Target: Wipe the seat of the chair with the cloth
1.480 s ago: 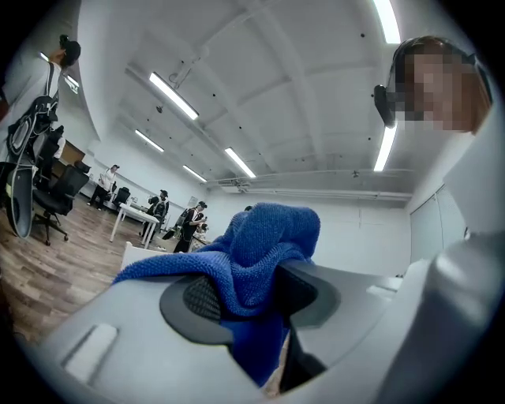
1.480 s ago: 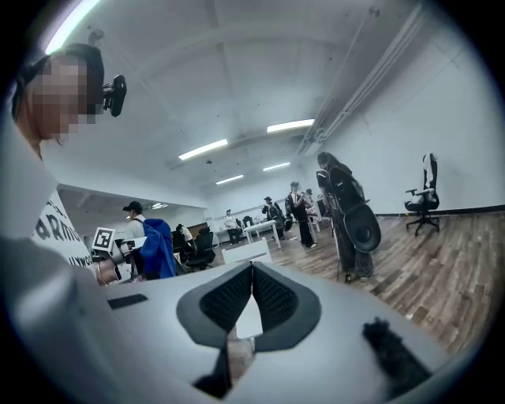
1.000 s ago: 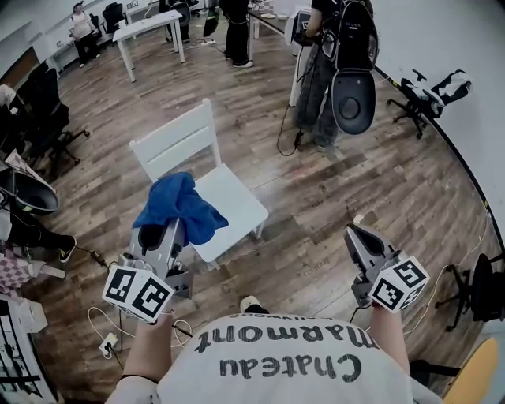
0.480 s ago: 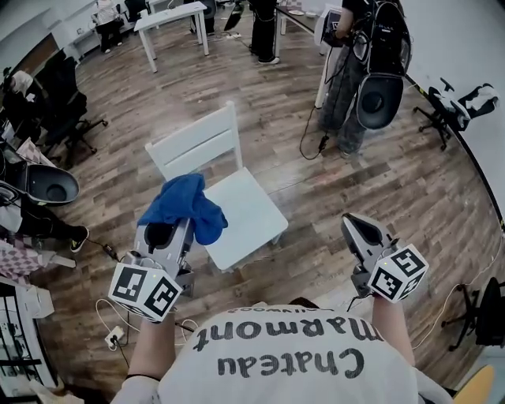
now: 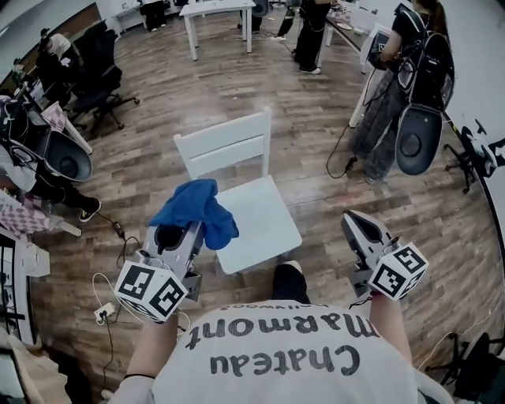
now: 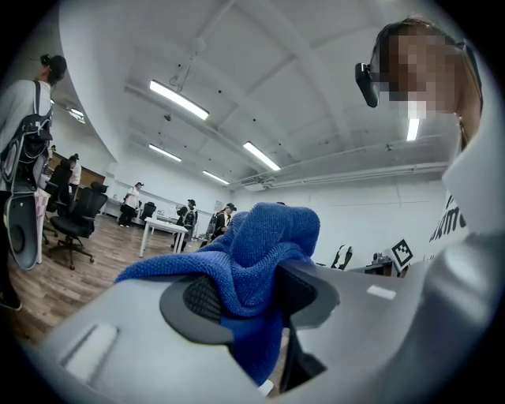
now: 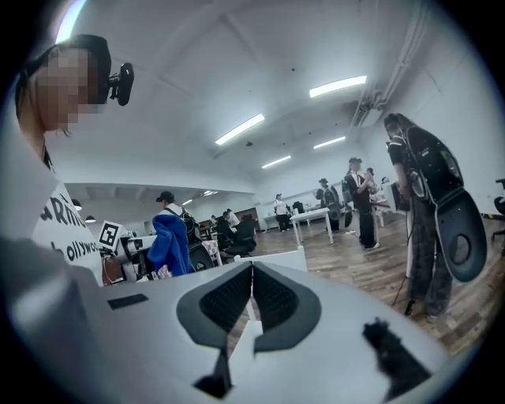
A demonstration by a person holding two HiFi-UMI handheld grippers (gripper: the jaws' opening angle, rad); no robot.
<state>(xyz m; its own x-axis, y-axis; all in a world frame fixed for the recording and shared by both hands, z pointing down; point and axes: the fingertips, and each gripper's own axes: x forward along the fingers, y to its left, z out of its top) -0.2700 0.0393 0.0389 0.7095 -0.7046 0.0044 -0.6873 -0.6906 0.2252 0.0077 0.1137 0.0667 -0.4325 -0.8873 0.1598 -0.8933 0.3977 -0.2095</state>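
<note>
A white wooden chair (image 5: 260, 225) stands on the floor just ahead of me, its slatted back (image 5: 225, 146) on the far side. My left gripper (image 5: 175, 234) is shut on a blue cloth (image 5: 196, 211), which bunches up over the jaws and hangs above the seat's left edge. In the left gripper view the cloth (image 6: 260, 276) is pinched between the dark pads. My right gripper (image 5: 357, 226) is held to the right of the chair, shut with nothing in it; its pads (image 7: 237, 296) meet. The blue cloth (image 7: 170, 241) also shows in the right gripper view.
A person with a backpack (image 5: 414, 87) stands at the right beyond the chair, with cables (image 5: 343, 162) on the floor. A white table (image 5: 217, 16) and more people are at the far end. Office chairs (image 5: 95, 75) line the left. A power strip (image 5: 102, 313) lies at my left.
The view has shifted, so the chair sits more centred and closer in front of me. The left gripper still holds the cloth over the seat's left edge; the right gripper is unchanged.
</note>
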